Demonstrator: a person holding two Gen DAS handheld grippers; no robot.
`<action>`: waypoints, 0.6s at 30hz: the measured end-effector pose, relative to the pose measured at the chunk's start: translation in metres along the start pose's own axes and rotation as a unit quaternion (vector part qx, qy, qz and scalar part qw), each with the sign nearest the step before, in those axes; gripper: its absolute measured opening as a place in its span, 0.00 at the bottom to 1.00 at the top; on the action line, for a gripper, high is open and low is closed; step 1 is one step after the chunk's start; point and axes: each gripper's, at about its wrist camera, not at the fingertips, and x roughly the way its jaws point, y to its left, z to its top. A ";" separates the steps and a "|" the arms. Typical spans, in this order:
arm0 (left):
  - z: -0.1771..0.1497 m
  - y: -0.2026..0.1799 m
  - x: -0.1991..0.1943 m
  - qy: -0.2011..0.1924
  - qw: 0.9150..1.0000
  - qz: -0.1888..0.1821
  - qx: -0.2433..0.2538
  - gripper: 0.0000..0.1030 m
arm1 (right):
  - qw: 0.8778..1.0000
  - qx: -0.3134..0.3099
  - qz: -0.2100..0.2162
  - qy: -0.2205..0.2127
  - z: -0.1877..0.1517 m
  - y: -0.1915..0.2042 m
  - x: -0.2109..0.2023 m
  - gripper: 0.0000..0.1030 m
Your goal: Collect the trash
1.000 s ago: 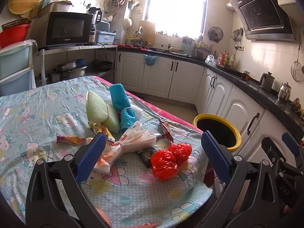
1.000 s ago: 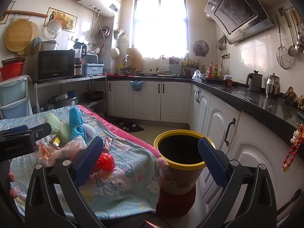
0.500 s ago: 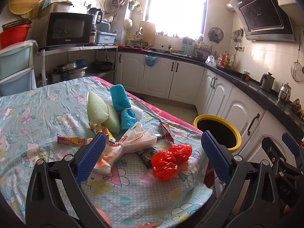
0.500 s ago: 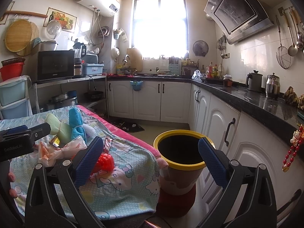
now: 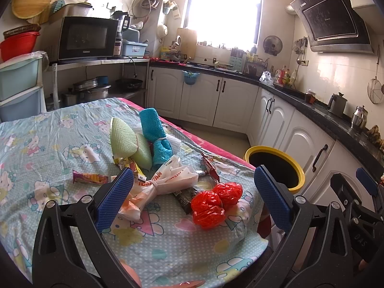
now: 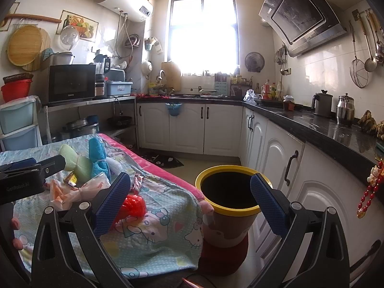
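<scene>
Practically nothing differs from the frames a second earlier: both views sit as they did, and the trash lies where it lay.

Left gripper (image 5: 192, 198): held level above the near edge of the desk (image 5: 43, 148), which wears a cartoon-cat cloth; jaws spread wide, holding nothing.

Right gripper (image 6: 190, 198): held level, facing the yellow-rimmed bin (image 6: 228, 199); jaws spread wide, empty. The bin stands on the floor just beside the desk's corner, framed between these fingers.

Trash, placed relative to the knotted white plastic bag (image 5: 165, 181):
- two crumpled red plastic balls (image 5: 214, 204), touching each other, just beside it on the bin side;
- dark wrapper (image 5: 186, 196), between the bag and the red balls, partly under both;
- pink-orange snack wrapper (image 5: 90, 177), near it on the side away from the bin;
- red-and-white wrapper (image 5: 210, 166), just behind it.

Behind the bag: a green sponge cloth (image 5: 127, 139) and a tied blue towel (image 5: 154, 134), touching.
</scene>
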 end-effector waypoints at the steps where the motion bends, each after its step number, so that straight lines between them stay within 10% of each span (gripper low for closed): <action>1: -0.001 0.000 0.000 0.000 1.000 0.000 0.000 0.90 | 1.000 0.000 0.001 0.000 -0.001 0.000 0.000 0.94; 18: 0.004 0.018 0.004 0.000 1.000 0.021 -0.020 0.90 | 0.998 -0.027 0.044 0.026 -0.006 0.016 0.011 0.94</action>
